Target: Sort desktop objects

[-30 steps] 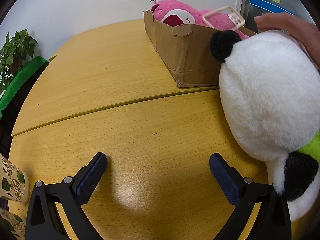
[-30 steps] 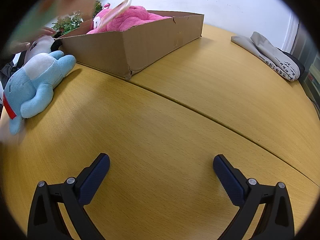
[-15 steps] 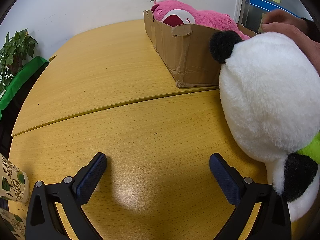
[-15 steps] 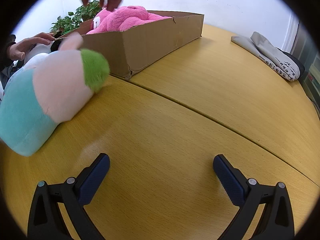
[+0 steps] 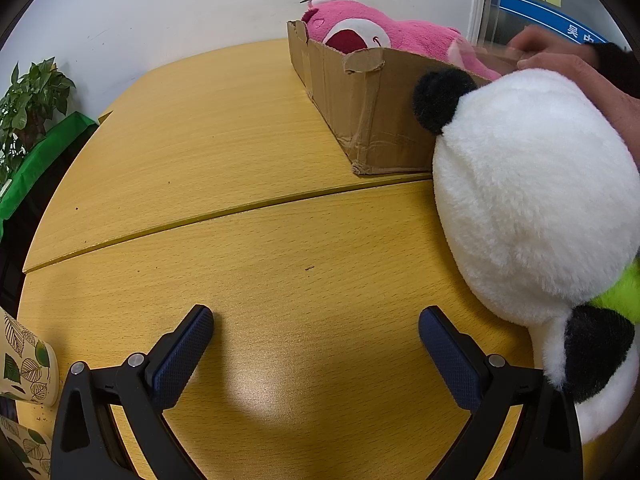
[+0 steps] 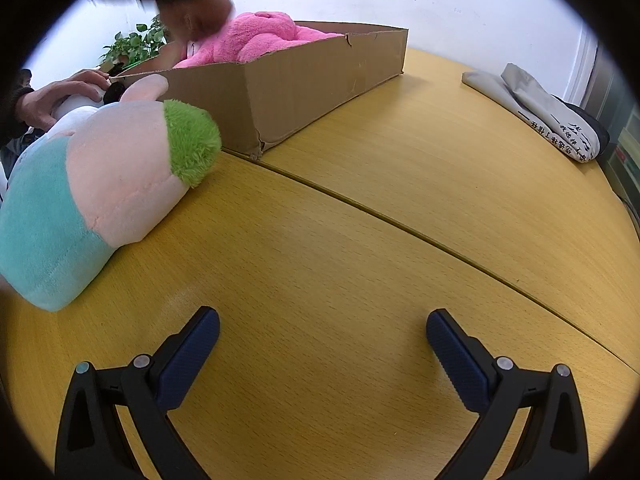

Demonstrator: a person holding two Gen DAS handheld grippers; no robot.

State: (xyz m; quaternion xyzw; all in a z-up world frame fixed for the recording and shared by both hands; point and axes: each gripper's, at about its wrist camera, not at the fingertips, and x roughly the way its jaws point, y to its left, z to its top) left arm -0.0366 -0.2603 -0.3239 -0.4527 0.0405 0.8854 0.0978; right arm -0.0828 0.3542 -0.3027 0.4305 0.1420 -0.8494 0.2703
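**Both grippers wait while hands set out the toys**

The left gripper (image 5: 316, 344) and right gripper (image 6: 322, 346) sit low in their frames, fingers spread wide, holding nothing. At the right of the left view a panda plush (image 5: 532, 208) leans against the cardboard box (image 5: 360, 116), a bare hand (image 5: 576, 68) on it, probably staging it for sorting. A pink plush (image 6: 256, 40) fills the box. A pastel plush (image 6: 100, 184) lies centre left. The folded cloth (image 6: 536, 116) at upper right carries print too small to read.
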